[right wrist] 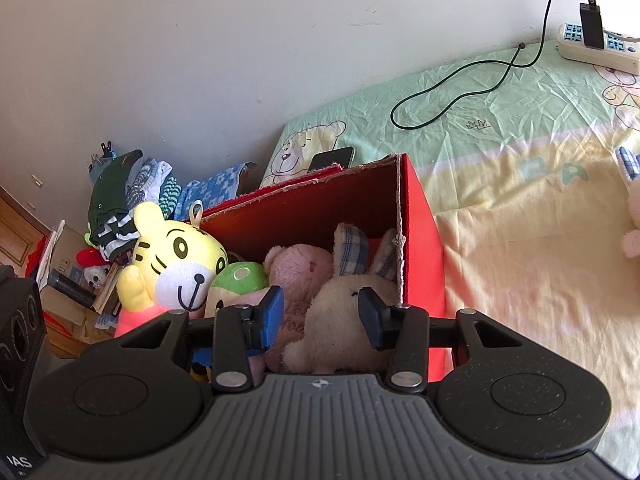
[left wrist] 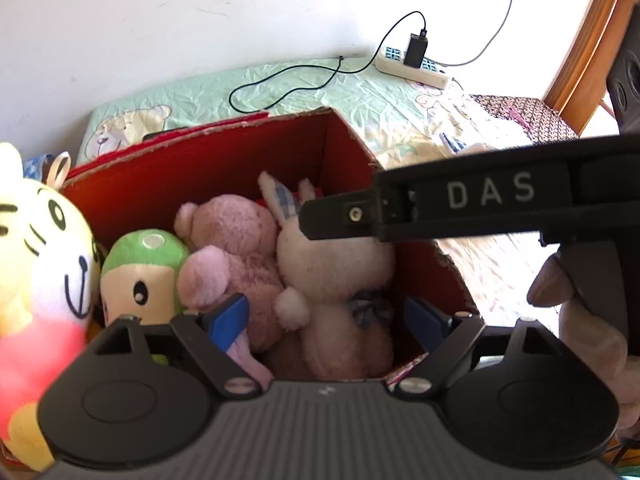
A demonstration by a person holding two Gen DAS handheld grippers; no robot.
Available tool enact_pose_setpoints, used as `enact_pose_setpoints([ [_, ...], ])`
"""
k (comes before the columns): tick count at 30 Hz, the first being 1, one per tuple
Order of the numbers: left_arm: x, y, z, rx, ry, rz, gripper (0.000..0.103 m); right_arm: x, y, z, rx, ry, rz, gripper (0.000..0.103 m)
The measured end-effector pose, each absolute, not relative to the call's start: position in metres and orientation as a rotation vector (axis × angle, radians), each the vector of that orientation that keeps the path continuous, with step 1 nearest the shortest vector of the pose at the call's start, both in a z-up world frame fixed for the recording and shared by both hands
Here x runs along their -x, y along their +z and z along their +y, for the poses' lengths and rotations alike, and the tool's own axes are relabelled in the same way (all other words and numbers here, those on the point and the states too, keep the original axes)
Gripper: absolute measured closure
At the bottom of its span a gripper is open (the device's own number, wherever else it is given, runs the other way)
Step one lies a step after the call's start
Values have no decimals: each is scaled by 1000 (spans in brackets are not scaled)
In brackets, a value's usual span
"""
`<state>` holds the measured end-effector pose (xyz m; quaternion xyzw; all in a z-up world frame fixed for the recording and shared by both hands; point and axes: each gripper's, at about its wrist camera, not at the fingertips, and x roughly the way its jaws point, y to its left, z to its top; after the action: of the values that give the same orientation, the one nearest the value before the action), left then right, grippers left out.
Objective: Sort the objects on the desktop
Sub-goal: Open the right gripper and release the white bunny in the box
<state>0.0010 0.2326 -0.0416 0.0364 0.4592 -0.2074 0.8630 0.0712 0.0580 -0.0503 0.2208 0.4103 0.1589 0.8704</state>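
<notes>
An open red cardboard box (left wrist: 200, 168) (right wrist: 420, 240) stands on the bed and holds a pink bear (left wrist: 232, 240) (right wrist: 300, 268), a cream rabbit (left wrist: 336, 272) (right wrist: 340, 312) and a green-capped plush (left wrist: 140, 268) (right wrist: 236, 280). A yellow tiger plush (left wrist: 44, 264) (right wrist: 176, 264) leans at the box's left side. My left gripper (left wrist: 326, 320) hangs open over the box, its blue pads wide apart on either side of the bear and rabbit. My right gripper (right wrist: 320, 316) is open just above the rabbit's head; in the left wrist view one of its black fingers (left wrist: 340, 216) reaches in from the right.
The bed sheet (right wrist: 520, 280) stretches to the right of the box, with another pale plush (right wrist: 632, 216) at its right edge. A phone (right wrist: 332, 158), a black cable (right wrist: 460, 92) and a power strip (right wrist: 592, 48) lie behind. Clothes (right wrist: 120, 192) pile up at the left.
</notes>
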Motion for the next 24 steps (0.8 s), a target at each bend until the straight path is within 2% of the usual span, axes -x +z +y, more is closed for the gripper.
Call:
enact_pose_setpoints([
  [7, -20, -50, 215, -81, -399, 959, 16, -61, -51, 62, -417, 322, 824, 60],
  [24, -17, -50, 212, -75, -302, 943, 14, -46, -56, 47, -503, 324, 788, 61],
])
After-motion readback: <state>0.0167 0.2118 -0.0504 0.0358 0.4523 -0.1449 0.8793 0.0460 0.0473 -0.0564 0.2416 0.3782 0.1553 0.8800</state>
